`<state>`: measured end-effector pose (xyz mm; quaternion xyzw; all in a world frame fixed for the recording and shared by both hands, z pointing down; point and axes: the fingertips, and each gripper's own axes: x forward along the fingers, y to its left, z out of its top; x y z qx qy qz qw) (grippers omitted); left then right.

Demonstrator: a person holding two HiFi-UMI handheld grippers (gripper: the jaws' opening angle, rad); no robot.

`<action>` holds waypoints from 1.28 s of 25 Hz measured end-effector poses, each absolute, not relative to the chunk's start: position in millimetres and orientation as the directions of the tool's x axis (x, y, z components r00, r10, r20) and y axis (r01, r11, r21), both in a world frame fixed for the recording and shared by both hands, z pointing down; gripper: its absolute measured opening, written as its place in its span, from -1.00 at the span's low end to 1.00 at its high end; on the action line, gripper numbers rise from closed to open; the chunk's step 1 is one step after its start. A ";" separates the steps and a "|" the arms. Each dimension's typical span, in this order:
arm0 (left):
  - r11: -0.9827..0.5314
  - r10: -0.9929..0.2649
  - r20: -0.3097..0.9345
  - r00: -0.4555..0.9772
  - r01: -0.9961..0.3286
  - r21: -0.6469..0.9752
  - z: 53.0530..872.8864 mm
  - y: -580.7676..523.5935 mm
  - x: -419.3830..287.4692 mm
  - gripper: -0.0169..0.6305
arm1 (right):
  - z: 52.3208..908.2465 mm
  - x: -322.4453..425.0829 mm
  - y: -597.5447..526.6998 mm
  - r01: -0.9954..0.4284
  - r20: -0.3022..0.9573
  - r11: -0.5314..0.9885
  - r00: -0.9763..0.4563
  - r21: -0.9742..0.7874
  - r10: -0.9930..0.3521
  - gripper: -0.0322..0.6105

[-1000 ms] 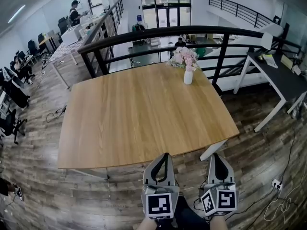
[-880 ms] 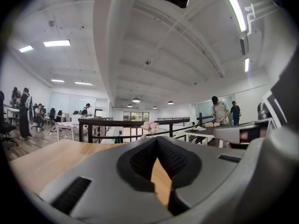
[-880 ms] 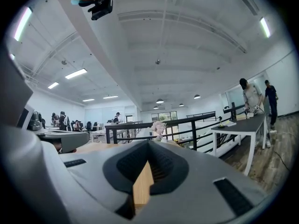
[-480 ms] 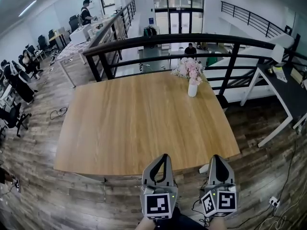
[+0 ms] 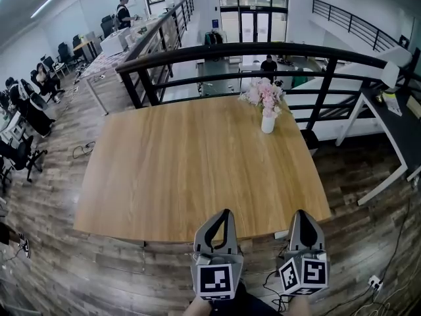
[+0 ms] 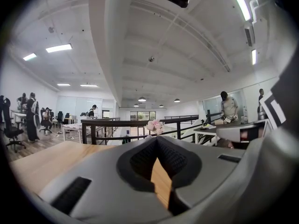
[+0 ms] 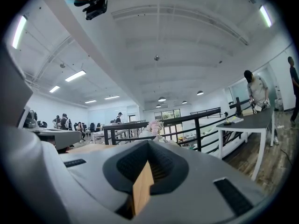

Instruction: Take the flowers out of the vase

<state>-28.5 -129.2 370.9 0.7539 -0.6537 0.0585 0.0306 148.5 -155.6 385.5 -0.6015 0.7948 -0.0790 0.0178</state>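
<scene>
Flowers [image 5: 264, 95]: pink bunch upright in the white vase [image 5: 268, 124], near the bench's [image 5: 177, 176] far right corner.
Left hand-held gripper [image 5: 225, 214]: at the near edge, jaws together, empty.
Right hand-held gripper [image 5: 302, 214]: beside it, likewise closed on nothing.
Risk: the vase could tip, or lift with the stems.
Cause: pulling with the vase unsteadied, so near the edge.

1. This is an open-plan office on an upper level: rows of desks [image 5: 108, 48] run along the left, with people [image 5: 41, 78] seated near black office chairs [image 5: 18, 160].
2. A black railing [image 5: 250, 50] overlooks a lower floor with glass entrance doors [image 5: 253, 24].
3. Strip lights [image 6: 58, 47] line the white ceiling, and a dark work desk [image 5: 395, 117] on white legs stands at the right on wood-plank flooring [image 5: 59, 268].
</scene>
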 end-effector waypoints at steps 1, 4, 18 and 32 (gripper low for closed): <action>-0.141 -0.982 0.132 0.136 -0.989 -0.030 371.2 -129.9 -29.4 -0.84 | 385.7 148.7 -156.3 -0.953 0.069 0.263 -0.275 -0.149 -0.959 -0.87; -0.138 -0.981 0.139 0.133 -0.990 -0.028 371.3 -132.9 -32.8 -0.84 | 385.6 148.5 -158.6 -0.954 0.075 0.258 -0.271 -0.152 -0.960 -0.87; -0.165 -0.976 0.151 0.160 -0.986 -0.022 381.1 -198.1 -41.4 -0.84 | 393.5 142.8 -218.5 -0.964 0.096 0.225 -0.239 -0.139 -0.966 -0.87; -0.186 -0.972 0.146 0.183 -0.983 -0.006 384.3 -284.7 -54.8 -0.84 | 395.9 130.3 -304.5 -0.970 0.105 0.205 -0.219 -0.128 -0.970 -0.87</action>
